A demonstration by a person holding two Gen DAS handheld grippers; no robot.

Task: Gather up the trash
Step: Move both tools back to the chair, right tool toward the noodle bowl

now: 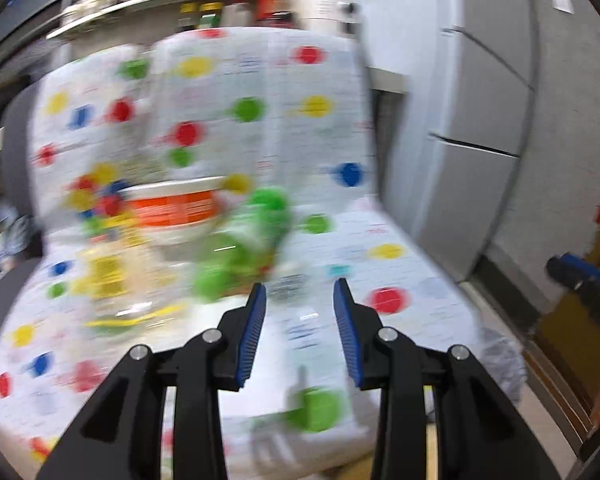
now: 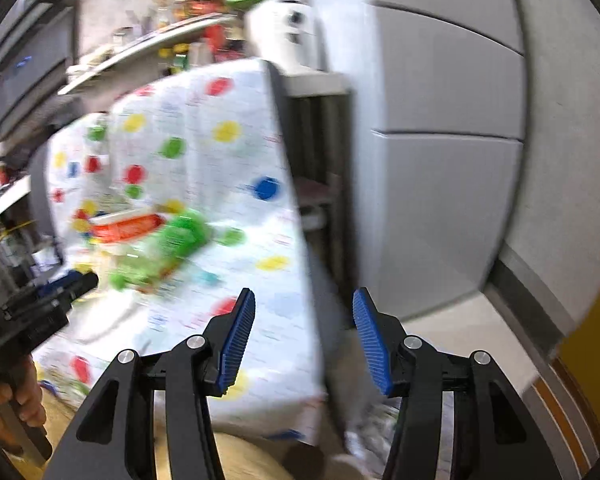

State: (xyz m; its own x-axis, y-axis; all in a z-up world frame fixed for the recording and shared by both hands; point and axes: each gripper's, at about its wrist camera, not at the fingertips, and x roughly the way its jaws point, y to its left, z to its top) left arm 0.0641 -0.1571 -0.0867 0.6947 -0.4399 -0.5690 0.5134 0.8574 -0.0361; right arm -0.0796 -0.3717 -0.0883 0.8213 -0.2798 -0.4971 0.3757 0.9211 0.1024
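A grey refrigerator (image 2: 440, 160) stands to the right; a chair under a white dotted cover (image 1: 312, 128) fills the middle; on its seat lies blurred trash, an orange-banded bowl (image 1: 172, 210), a green wrapper (image 1: 240, 248) and a yellow-labelled packet (image 1: 108, 272), none of it yet collected, so the task looks barely begun; the left gripper (image 1: 300, 312) and right gripper (image 2: 304, 320) both hang with jaws wide, holding nothing, short of the pile.
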